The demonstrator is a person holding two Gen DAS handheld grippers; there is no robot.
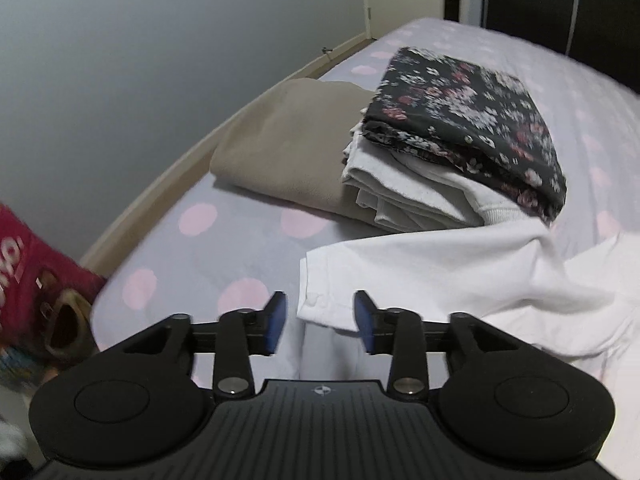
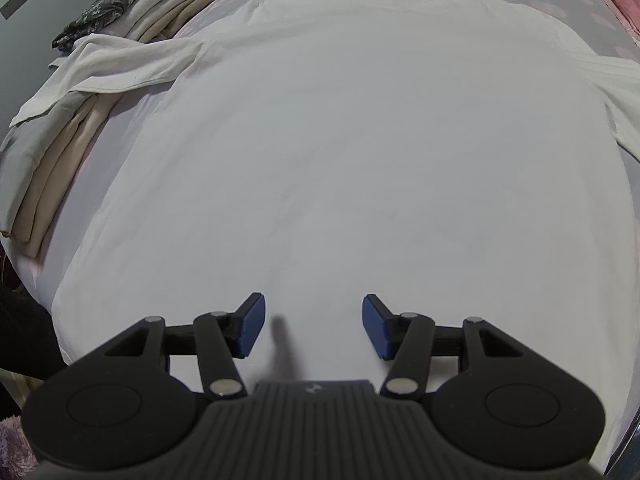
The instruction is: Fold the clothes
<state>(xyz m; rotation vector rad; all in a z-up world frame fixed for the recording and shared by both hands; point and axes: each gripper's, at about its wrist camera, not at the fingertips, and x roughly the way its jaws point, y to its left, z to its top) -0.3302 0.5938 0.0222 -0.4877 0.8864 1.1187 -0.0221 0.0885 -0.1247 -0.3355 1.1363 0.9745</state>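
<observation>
Polka-dot bed (image 1: pixel 240 248) by gray wall (image 1: pixel 120 80)

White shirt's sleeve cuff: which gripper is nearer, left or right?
Left. The left gripper is open with the sleeve cuff just ahead of its jaws. The right gripper is open over the white shirt body, well away from that sleeve.
</observation>
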